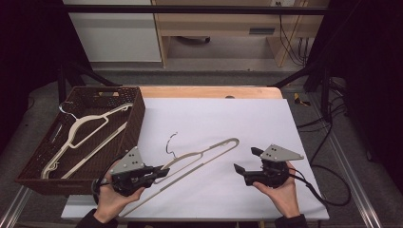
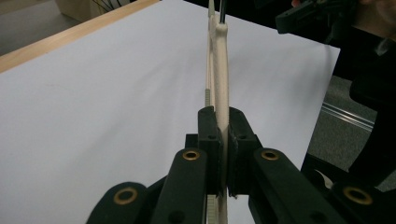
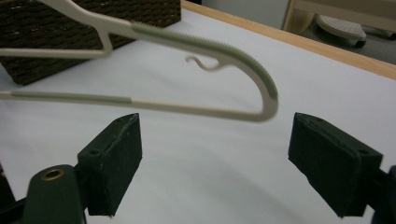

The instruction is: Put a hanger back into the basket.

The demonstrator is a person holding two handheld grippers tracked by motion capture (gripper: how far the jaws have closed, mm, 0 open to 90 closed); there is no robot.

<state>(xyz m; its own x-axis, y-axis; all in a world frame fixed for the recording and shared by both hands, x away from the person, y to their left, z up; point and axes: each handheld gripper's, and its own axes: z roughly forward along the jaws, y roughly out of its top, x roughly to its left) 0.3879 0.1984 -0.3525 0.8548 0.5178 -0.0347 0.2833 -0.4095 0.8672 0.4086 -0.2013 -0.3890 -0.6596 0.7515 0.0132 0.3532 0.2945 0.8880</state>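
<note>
High view is showing the counter [image 1: 214, 118] under a white sheet, with a brown wicker basket [image 1: 135, 118] holding other hangers at its left, and a cream plastic clothes hanger [image 1: 209, 153] lying on the sheet just right of that basket. The left tongs [image 1: 164, 171] are pinching the hanger's lower bar edge-on, while the right tongs [image 1: 247, 160] are waiting spread wide near its curved end. It is looking light, stiff and thin, probably best gripped on its ribbed shoulder.
</note>
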